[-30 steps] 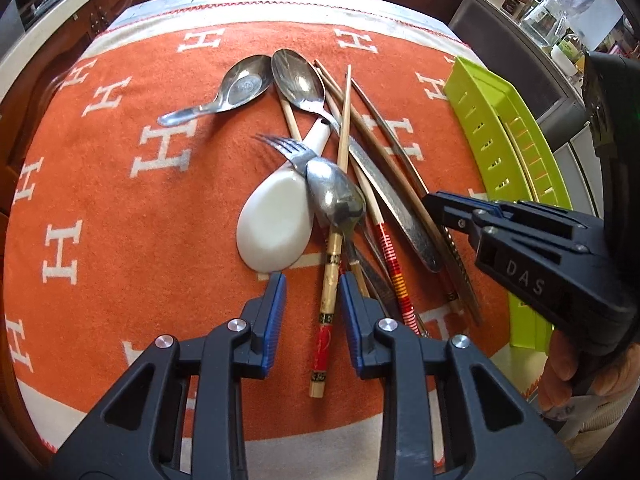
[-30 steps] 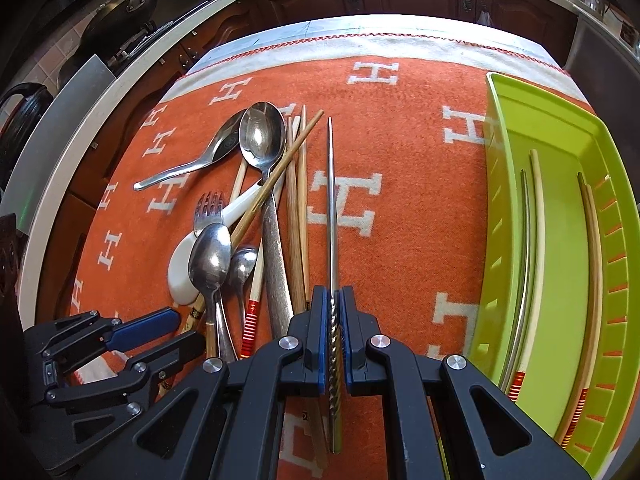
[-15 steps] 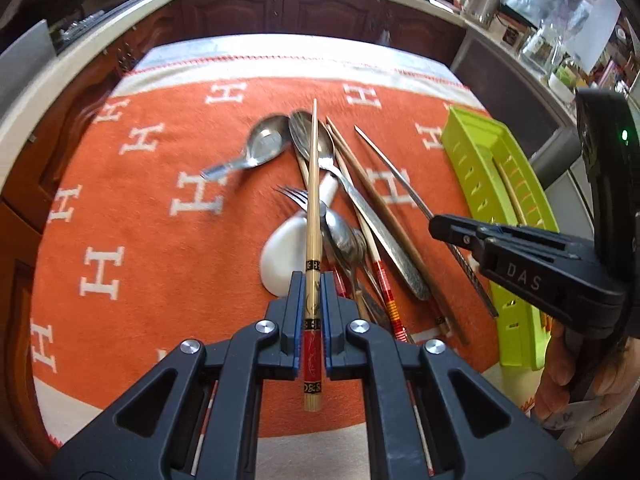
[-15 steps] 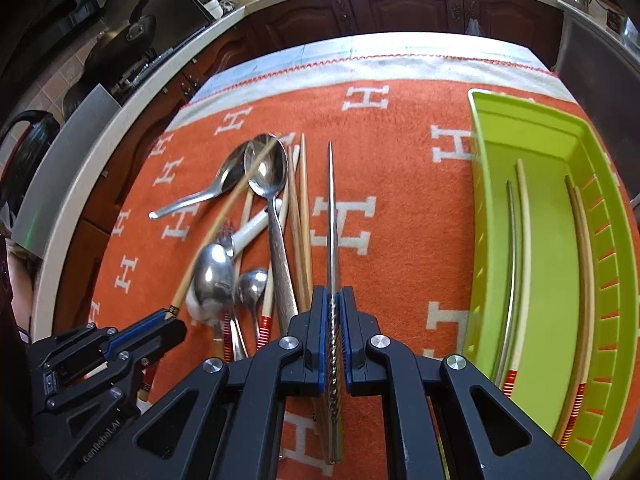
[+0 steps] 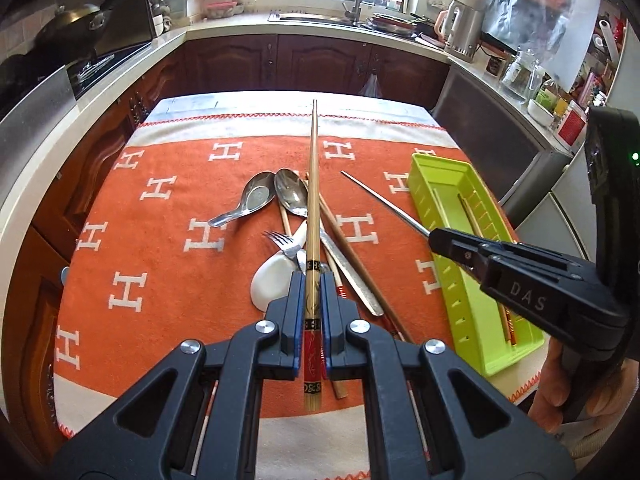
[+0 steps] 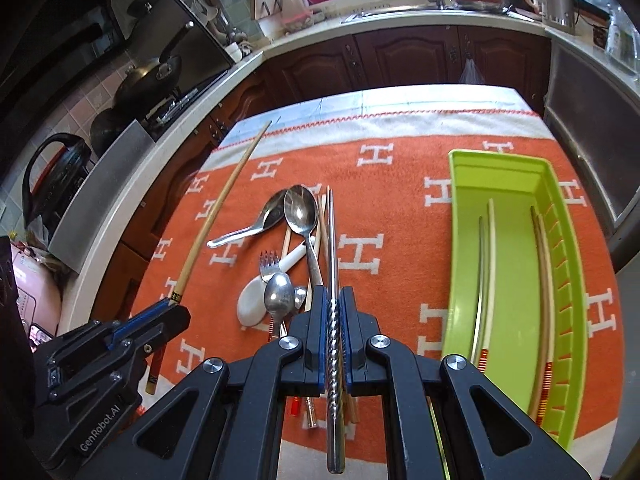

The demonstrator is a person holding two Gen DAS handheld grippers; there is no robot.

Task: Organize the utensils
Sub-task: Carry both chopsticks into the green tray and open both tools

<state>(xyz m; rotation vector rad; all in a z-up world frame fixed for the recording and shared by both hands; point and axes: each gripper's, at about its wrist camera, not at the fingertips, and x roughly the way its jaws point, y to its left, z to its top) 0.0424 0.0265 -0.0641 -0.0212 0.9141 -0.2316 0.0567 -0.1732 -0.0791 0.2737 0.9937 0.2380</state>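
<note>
Both grippers have been lifted up from the pile since the earlier frames, and a chopstick has been carried up in each one. A second ago the left gripper was open around the wooden chopstick; now its fingers are closed on it, near the red end, and the stick is held clear of the pile. The right gripper has its fingers closed on the metal chopstick, which is gripped at its twisted part.

On the desk, the orange cloth is spread out, and the rest of the pile is left on it: spoons, a fork, a white spoon and more chopsticks. The green tray is set to the right of the pile, and four chopsticks are already laid inside it.

So two more sticks are picked and ready. It is judged that they are to be carried over to the tray and laid beside the others. The spoons and the fork are still to be sorted.
</note>
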